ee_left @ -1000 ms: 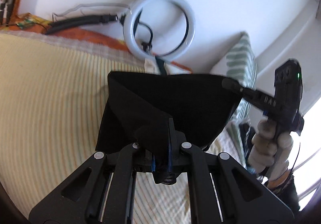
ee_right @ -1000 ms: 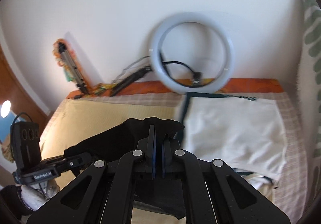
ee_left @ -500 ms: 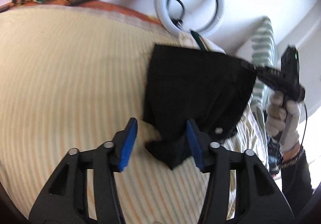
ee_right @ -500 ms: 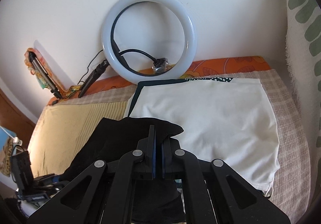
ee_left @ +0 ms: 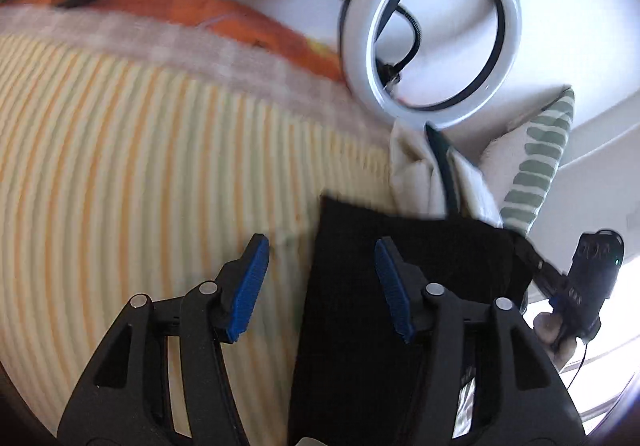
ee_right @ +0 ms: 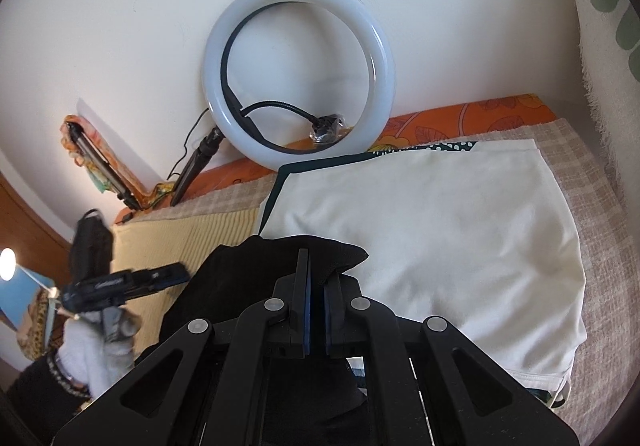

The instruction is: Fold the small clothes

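- Lying on the yellow striped bedcover [ee_left: 140, 174] is the black garment [ee_left: 440, 258], a dark, flat-looking piece whose near end runs out of sight under the grippers in both views.
- The left gripper [ee_left: 320, 282] is spread wide and grips nothing; its blue-padded fingers [ee_left: 248, 286] straddle the garment's left edge, one over the stripes, the other over the black cloth. Whether the pads touch the fabric I cannot tell.
- The right gripper [ee_right: 315, 310] is clamped on a corner of the black garment, a bunched fold of cloth standing up just past its closed tips. In the left wrist view that same gripper shows at the far right edge, small and half cut off, with only a bit of the gloved hand under it.
- From the right wrist view the person's left hand [ee_right: 96, 354], in a white glove, holds the other gripper's handle; it is blurred.
- A cream garment [ee_right: 432, 246] lies flat beside the black one, its lower edge hidden behind the gripper body; a dark green piece [ee_right: 280, 182] peeks out along its left and top edges, mostly covered.
- A ring light [ee_right: 300, 82] leans on the white wall at the head of the bed, its stand [ee_right: 196, 162] lying down to the left.
- The black cloth shows no seams or shape, so what kind of garment it is I cannot say.
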`<state>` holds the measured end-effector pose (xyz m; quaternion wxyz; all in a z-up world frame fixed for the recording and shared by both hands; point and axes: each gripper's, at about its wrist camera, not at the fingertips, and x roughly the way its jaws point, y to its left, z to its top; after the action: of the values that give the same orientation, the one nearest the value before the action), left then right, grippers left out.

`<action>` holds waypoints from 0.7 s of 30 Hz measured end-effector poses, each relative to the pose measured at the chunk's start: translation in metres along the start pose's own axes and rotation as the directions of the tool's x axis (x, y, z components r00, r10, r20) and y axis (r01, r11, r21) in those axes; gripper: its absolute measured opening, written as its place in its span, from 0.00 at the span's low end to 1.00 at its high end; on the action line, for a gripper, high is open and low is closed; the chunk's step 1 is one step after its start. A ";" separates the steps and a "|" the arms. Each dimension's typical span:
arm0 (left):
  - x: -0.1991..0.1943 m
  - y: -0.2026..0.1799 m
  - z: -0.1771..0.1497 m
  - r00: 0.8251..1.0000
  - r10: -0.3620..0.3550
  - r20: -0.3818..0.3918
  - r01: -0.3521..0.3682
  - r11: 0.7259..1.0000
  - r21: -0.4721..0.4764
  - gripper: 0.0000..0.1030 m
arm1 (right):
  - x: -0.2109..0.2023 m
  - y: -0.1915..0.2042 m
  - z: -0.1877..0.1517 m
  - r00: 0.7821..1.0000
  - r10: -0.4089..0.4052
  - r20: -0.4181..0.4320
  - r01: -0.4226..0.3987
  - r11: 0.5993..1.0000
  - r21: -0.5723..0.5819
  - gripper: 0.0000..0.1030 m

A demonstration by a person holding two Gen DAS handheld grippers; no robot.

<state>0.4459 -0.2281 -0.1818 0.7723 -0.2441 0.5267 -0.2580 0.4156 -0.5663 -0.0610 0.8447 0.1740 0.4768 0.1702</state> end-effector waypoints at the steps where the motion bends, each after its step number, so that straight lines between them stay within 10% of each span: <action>1: 0.004 -0.002 0.004 1.000 -0.017 -0.009 0.017 1.000 0.008 0.67 | 0.000 -0.002 0.000 1.000 0.010 -0.005 -0.010 1.000 0.009 0.08; 6: 0.017 -0.017 0.009 0.998 -0.037 -0.053 0.041 0.996 0.076 0.70 | -0.003 -0.015 -0.008 0.997 0.068 0.024 -0.070 0.996 0.058 0.46; 8: 0.018 -0.020 0.007 0.999 -0.027 -0.048 0.032 0.994 0.101 0.58 | -0.003 -0.021 -0.011 0.994 0.103 0.037 -0.106 0.991 0.084 0.46; 9: 0.023 -0.022 0.008 0.998 -0.029 -0.061 0.036 0.994 0.105 0.28 | -0.003 -0.024 -0.013 0.992 0.123 0.040 -0.127 0.987 0.098 0.46; 11: 0.034 -0.022 0.006 0.995 -0.023 -0.094 0.032 0.995 0.097 0.02 | 0.002 -0.025 -0.016 0.991 0.129 0.029 -0.131 0.986 0.101 0.46; 21: 0.004 -0.029 0.003 0.999 0.008 0.049 -0.016 0.987 0.158 0.02 | -0.004 -0.006 -0.024 0.995 0.103 0.007 -0.103 0.995 0.011 0.20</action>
<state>0.4455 -0.2523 -0.1644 0.8032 -0.1850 0.4874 -0.2883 0.3936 -0.5698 -0.0725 0.8354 0.2035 0.4653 0.2101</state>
